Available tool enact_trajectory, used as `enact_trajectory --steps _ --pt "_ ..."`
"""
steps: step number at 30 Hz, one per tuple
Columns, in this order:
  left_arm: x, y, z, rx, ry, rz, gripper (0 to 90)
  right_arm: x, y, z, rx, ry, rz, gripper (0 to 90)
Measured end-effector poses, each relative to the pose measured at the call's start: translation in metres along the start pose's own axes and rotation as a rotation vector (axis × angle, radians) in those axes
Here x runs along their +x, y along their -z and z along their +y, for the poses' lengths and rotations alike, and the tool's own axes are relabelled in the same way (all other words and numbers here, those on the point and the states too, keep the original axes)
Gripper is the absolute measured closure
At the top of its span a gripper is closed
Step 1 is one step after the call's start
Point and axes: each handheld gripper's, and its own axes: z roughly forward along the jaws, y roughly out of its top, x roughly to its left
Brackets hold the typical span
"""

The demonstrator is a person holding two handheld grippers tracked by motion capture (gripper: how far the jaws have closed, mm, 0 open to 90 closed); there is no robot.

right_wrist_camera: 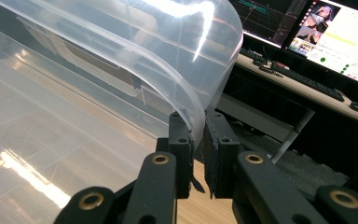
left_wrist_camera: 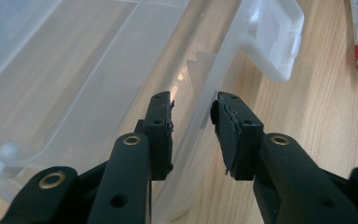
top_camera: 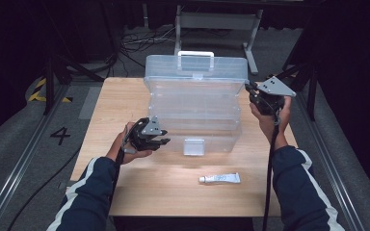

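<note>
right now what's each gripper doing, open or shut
Left gripper: open, jaws either side of the clear box's front wall, pads not pressing.
Right gripper: shut on the lid edge.

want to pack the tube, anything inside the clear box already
Through the clear plastic box only the wooden table shows; no items visible inside. The raised lid blurs the back part. The tube lies outside.

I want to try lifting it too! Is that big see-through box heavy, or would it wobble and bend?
Probably light: the clear plastic box looks empty, with thin walls. Its open lid may flex a bit, since the right gripper pinches just a thin curved edge. The box could slide on the smooth wooden table when pushed, so holding its front wall, as the left gripper straddles it, seems wise.
</note>
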Motion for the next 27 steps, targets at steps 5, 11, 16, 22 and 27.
enact_trajectory --steps 5,11,16,22,27 --pt "-0.003 -0.003 0.005 0.043 -0.028 0.012 69.2 -0.001 -0.001 0.002 0.002 -0.004 0.003 82.4" --pt "-0.002 -0.003 0.005 0.066 -0.061 0.016 70.9 -0.005 -0.003 0.003 0.008 -0.011 0.01 82.7" --pt "0.001 -0.003 0.003 0.056 -0.061 -0.001 71.8 -0.007 -0.005 0.005 0.009 -0.017 0.007 83.0" --pt "0.003 -0.002 0.0 0.056 -0.068 -0.017 72.9 -0.009 -0.009 0.009 0.015 -0.019 0.004 83.6" --pt "0.004 -0.002 -0.001 0.045 -0.068 -0.023 73.4 -0.01 -0.013 0.011 0.012 -0.025 0.0 83.9"
